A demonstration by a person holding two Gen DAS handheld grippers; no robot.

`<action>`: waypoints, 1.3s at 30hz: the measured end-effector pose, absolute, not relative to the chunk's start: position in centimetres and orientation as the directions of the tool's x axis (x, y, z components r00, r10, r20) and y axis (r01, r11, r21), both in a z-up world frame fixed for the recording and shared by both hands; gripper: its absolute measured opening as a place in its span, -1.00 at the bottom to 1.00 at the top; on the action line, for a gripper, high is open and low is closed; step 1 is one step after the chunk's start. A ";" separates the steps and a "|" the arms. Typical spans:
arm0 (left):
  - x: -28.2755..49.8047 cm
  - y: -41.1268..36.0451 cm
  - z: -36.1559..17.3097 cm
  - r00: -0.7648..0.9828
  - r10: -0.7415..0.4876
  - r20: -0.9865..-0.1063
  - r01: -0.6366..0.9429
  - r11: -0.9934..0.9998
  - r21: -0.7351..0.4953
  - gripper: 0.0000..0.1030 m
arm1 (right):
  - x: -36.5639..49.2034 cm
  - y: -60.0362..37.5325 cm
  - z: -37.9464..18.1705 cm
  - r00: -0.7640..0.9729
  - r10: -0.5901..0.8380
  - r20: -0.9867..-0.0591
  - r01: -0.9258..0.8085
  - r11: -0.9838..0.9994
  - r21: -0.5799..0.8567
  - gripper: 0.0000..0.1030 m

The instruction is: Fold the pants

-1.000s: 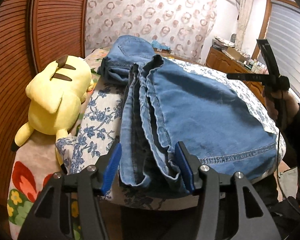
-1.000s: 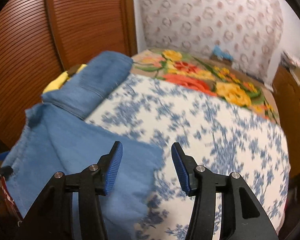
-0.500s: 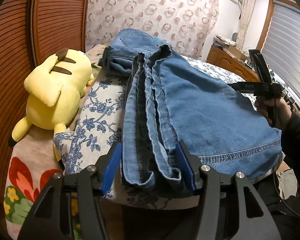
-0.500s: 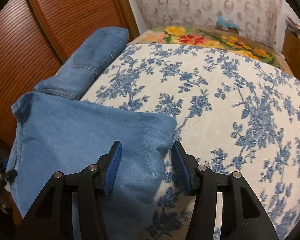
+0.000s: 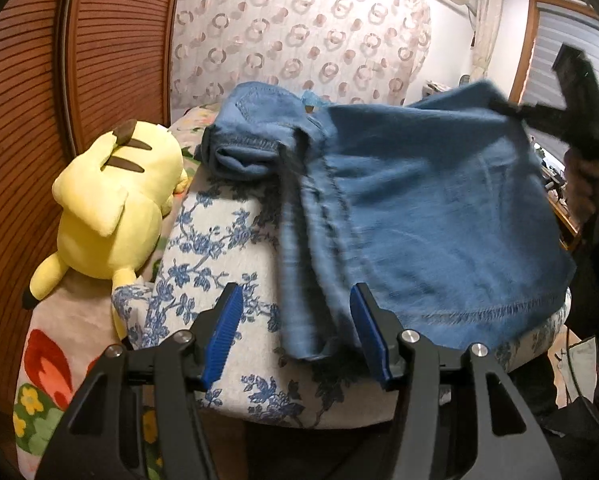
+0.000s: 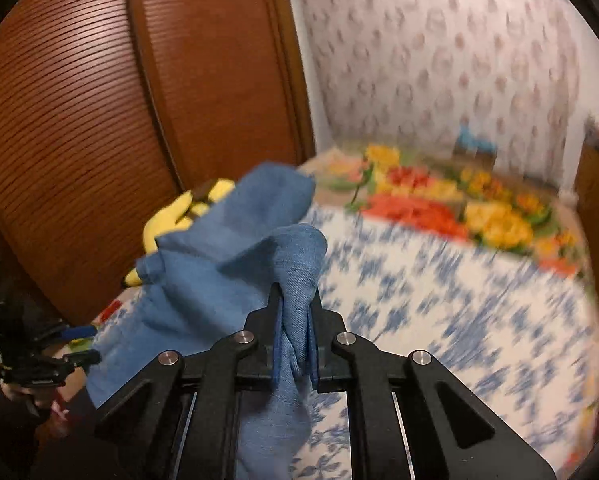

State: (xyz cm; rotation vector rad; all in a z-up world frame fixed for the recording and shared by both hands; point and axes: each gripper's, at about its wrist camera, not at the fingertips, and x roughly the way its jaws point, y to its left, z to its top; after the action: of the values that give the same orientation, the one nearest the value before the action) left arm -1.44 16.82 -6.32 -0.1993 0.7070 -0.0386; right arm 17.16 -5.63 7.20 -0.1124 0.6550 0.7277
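The jeans (image 5: 427,216) are spread over the near end of a bed (image 5: 219,264) covered with a blue-flowered white quilt, and their far part is bunched in a roll toward the wall. One corner of the denim is pinched between the blue pads of the right gripper (image 6: 294,344); the jaws are closing on it, and a fold of cloth is seen squeezed up above the fingertips and hanging down below them. That corner is raised off the quilt, so the right side of the jeans is lifted like a flap, seen blurred in the left wrist view, where the right gripper (image 5: 511,114) is met at the upper right edge of the cloth with a hand (image 5: 587,176) below it.

The left gripper (image 5: 295,332) is held at the near left edge of the jeans with its jaws apart. The bunched seam edge of the denim is found between the two blue pads (image 5: 223,332), but it is not pressed by them.

A yellow plush toy (image 5: 115,204) is laid on the left side of the bed, beside the jeans and apart from them, in front of brown slatted doors (image 5: 79,80). A flowered blanket (image 6: 459,204) is seen at the far end of the bed.
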 end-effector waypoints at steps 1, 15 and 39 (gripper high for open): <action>-1.4 16.7 -6.2 0.761 -0.104 -0.640 -0.029 0.981 -0.194 0.08 | 16.9 -5.7 8.2 0.572 0.580 -0.581 -0.648 0.753 0.114 -0.87; 1.7 12.6 -4.3 0.776 -0.141 -0.615 0.058 0.986 -0.154 0.08 | 26.0 -16.3 6.1 0.670 0.265 -0.693 -0.383 0.923 -0.017 -0.86; 10.1 -1.1 -4.6 0.683 -0.309 -0.662 0.319 0.941 -0.111 -0.11 | 15.9 -21.8 -4.6 0.599 0.268 -0.755 -0.354 0.934 0.051 -0.29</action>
State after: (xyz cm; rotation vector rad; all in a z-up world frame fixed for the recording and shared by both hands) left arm 10.13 -1.11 -4.63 0.0136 0.7393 -0.3522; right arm 15.89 -21.81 -4.62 -0.1080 0.8562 0.3619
